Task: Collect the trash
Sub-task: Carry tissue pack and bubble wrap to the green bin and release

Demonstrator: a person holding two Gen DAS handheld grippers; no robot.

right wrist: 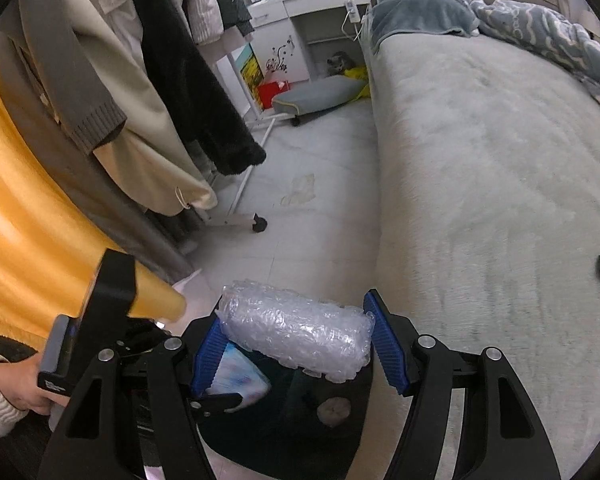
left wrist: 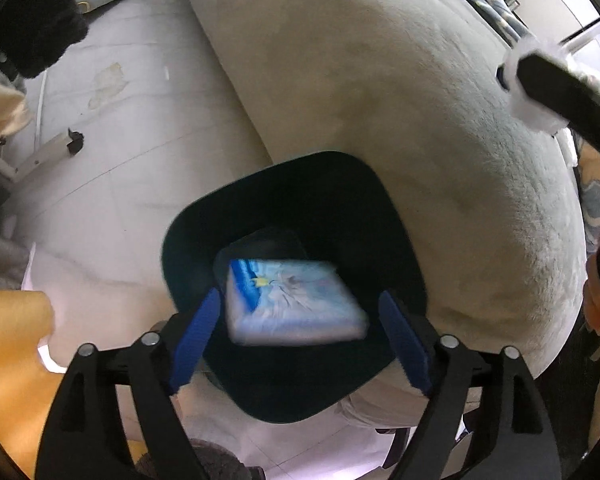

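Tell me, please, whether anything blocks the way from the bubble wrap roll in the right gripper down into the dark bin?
Nothing visible does. The bubble wrap roll, clamped in the right gripper, hangs over the bin's open mouth. A blue tissue packet sits at the left side of the opening, with dark space beside it.

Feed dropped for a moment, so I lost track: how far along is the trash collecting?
Done: nothing settled yet. In hand: the blue tissue pack, blurred, sits between the open left gripper over the dark bin; the right gripper grips a bubble wrap roll above it. Left: binning the roll.
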